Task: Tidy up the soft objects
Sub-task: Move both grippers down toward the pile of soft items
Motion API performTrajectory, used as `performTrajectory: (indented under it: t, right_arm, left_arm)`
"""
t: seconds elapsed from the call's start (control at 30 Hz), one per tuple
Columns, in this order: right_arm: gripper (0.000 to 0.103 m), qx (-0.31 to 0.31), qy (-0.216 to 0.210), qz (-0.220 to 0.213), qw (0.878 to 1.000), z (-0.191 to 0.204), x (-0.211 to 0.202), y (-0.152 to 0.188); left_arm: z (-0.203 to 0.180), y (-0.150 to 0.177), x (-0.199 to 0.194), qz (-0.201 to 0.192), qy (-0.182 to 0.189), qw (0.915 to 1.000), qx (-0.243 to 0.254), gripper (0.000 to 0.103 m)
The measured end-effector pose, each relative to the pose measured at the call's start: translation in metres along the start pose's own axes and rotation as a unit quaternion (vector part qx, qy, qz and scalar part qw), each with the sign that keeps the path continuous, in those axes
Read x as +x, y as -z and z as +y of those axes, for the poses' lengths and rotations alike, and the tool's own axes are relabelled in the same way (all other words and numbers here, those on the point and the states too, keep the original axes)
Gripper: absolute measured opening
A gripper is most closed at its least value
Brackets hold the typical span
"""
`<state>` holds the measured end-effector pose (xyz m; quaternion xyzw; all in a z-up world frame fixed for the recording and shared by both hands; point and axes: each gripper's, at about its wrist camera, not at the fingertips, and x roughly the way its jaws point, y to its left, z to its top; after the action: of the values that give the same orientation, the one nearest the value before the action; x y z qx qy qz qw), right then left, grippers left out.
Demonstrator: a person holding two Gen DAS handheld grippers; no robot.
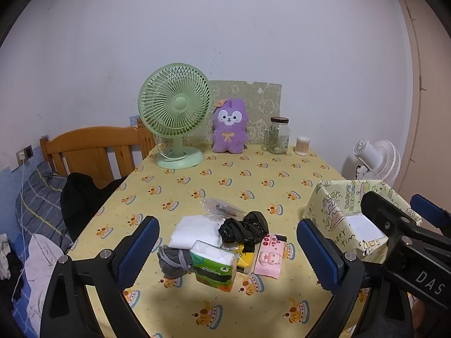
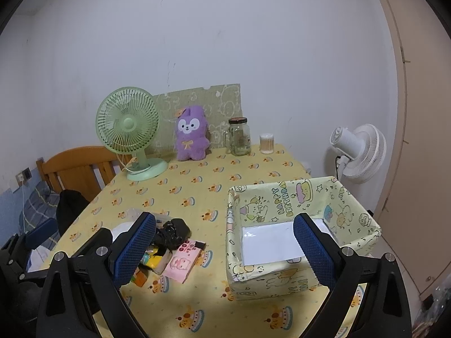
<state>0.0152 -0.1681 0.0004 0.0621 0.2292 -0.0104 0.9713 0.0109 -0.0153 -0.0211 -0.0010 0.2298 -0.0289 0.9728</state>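
Pale wall behind, wooden bed headboard (image 1: 93, 149) off to the left, and a desk (image 1: 253, 180) under a yellow cloth printed with little cakes. Along the far edge: green fan (image 1: 176, 112), purple plush toy (image 1: 229, 126) leaning on a patterned green board (image 1: 262, 101), glass jar (image 1: 277, 135), small tub of cotton swabs (image 1: 302, 146). White standing fan (image 2: 356, 152) beyond the desk's right edge. Near the front, a loose heap of soft things: folded white cloth (image 1: 197, 232), crumpled black plastic bag (image 1: 242, 226), clear plastic bag (image 1: 222, 208) behind, grey bundle (image 1: 174, 262), green tissue pack (image 1: 214, 264) standing tilted, yellow packet (image 1: 245, 257) half buried, pink wipes pack (image 1: 269, 256) lying flat at the right, all touching or overlapping. To the right of the heap, apart from it, an open fabric storage box (image 2: 282, 197) with cartoon print and a white sheet on its floor, otherwise bare inside. Left claw (image 1: 228, 253) spread wide, holding nothing, hovering near the heap with the tissue pack between its blue pads as seen from the left wrist. Right claw (image 2: 225, 249) likewise spread wide and holding nothing, poised above the desk between heap and box, its right finger (image 2: 313, 248) in front of the box interior.
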Motion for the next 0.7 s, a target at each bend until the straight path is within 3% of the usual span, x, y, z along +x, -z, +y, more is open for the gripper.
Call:
performTrajectory:
  t: [0.7]
  right_arm:
    - [0.099, 0.006, -0.012, 0.05, 0.999, 0.028, 0.046, 0.03]
  left_arm:
    - [0.019, 0.024, 0.043, 0.061, -0.003, 0.9981, 0.0, 0.097]
